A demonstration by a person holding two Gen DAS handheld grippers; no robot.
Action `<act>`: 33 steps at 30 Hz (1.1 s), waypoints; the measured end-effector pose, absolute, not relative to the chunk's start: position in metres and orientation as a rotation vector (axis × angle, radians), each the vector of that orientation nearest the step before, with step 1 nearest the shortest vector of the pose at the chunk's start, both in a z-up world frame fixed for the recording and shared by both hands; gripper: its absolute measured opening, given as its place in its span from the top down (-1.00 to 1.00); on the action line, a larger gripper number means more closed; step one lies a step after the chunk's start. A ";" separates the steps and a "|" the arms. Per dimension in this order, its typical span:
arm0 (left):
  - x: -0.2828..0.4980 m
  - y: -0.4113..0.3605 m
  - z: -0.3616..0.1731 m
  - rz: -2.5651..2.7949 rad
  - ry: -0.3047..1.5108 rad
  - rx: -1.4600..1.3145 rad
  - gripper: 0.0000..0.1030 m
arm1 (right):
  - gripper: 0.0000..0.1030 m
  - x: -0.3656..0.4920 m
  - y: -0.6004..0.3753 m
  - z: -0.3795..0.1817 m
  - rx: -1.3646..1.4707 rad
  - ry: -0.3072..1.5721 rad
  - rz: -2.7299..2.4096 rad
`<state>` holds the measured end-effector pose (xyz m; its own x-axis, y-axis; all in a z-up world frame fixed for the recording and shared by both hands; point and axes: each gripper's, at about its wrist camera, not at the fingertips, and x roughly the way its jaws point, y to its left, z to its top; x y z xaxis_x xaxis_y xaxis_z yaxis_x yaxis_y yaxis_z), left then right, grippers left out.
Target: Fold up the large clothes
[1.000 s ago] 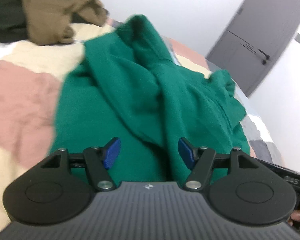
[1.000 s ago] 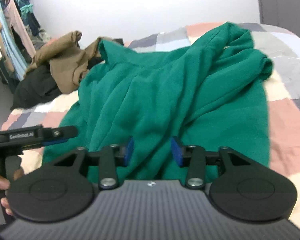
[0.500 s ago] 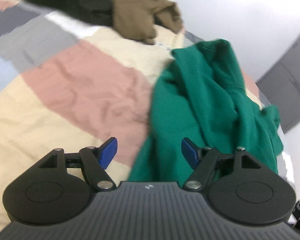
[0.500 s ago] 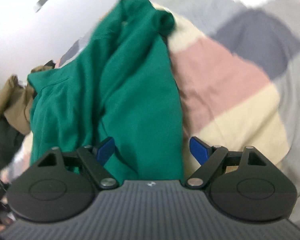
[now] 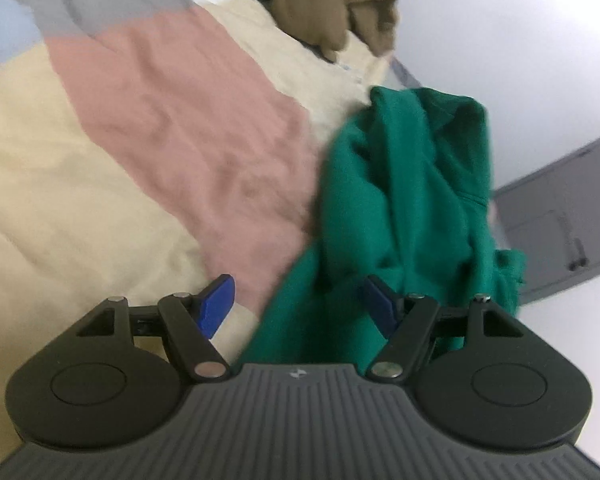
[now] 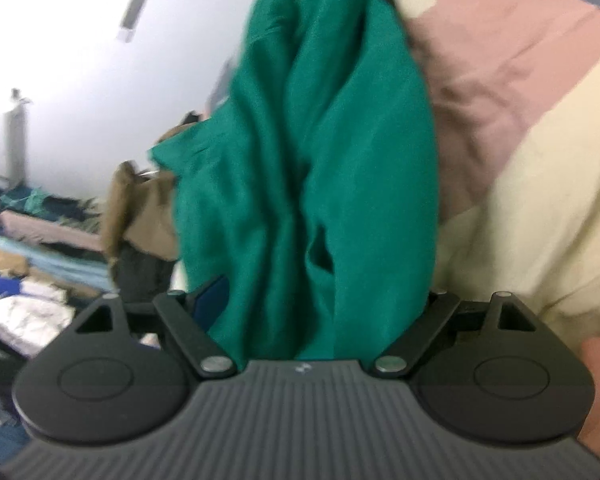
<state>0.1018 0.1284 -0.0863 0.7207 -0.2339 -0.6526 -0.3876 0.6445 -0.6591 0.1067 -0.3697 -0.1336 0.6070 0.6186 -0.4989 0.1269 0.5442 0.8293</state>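
Spreading the green garment (image 5: pixel 412 200) on the patchwork bedspread (image 5: pixel 148 128) looks the step in hand. Both the left gripper (image 5: pixel 300 304) and the right gripper (image 6: pixel 320 300) are unclenched, jaws just widened, cloth loose between. Next, each needs an edge.

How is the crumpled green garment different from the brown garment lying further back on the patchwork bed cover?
The crumpled green garment is a vivid green and reaches right up between the open jaws of the left gripper; the brown garment is a dull olive-brown, far from that gripper. The green one looks much larger in view; the brown one is a smaller heap. Both lie unfolded and wrinkled on the patchwork bed cover.
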 end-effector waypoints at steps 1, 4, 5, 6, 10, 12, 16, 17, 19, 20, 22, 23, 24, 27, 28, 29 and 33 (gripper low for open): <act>0.102 0.126 -0.087 0.069 0.788 -0.905 -0.46 | -0.67 0.107 -0.368 -0.132 0.969 0.892 0.362; 0.106 0.116 -0.085 0.028 0.812 -0.865 -0.46 | -0.67 0.109 -0.365 -0.130 0.944 0.899 0.369; 0.108 0.111 -0.084 0.037 0.821 -0.828 -0.46 | -0.66 0.110 -0.366 -0.132 0.942 0.907 0.356; 0.109 0.108 -0.085 0.037 0.829 -0.814 -0.47 | -0.66 0.112 -0.366 -0.133 0.945 0.918 0.338; 0.116 0.098 -0.090 0.016 0.857 -0.784 -0.68 | -0.66 0.112 -0.367 -0.139 0.945 0.951 0.286; 0.119 0.091 -0.090 0.003 0.870 -0.742 -0.74 | -0.66 0.112 -0.365 -0.141 0.915 0.974 0.263; 0.120 0.082 -0.084 -0.086 0.866 -0.730 -0.74 | -0.66 0.115 -0.358 -0.148 0.888 1.012 0.253; 0.119 0.082 -0.082 -0.107 0.854 -0.744 -0.74 | -0.66 0.115 -0.358 -0.148 0.897 1.006 0.262; 0.115 0.084 -0.079 -0.187 0.819 -0.811 -0.74 | -0.66 0.114 -0.359 -0.146 0.933 0.979 0.298; 0.114 0.085 -0.078 -0.216 0.806 -0.834 -0.74 | -0.66 0.113 -0.359 -0.144 0.951 0.961 0.324; 0.112 0.084 -0.076 -0.246 0.793 -0.853 -0.74 | -0.66 0.111 -0.359 -0.140 0.976 0.925 0.375; 0.113 0.083 -0.077 -0.237 0.804 -0.846 -0.74 | -0.66 0.111 -0.358 -0.137 0.979 0.912 0.397; 0.115 0.082 -0.082 -0.216 0.828 -0.830 -0.73 | -0.66 0.110 -0.356 -0.135 0.976 0.902 0.413; 0.124 0.075 -0.095 -0.161 0.913 -0.763 -0.72 | -0.57 0.112 -0.349 -0.136 0.928 0.922 0.401; 0.127 0.072 -0.097 -0.156 0.924 -0.735 -0.72 | -0.51 0.113 -0.347 -0.139 0.910 0.950 0.373; 0.128 0.069 -0.097 -0.153 0.925 -0.717 -0.72 | -0.44 0.117 -0.343 -0.142 0.897 0.979 0.339; 0.123 0.061 -0.089 -0.132 0.905 -0.656 -0.32 | 0.22 0.124 -0.337 -0.152 0.842 1.044 0.264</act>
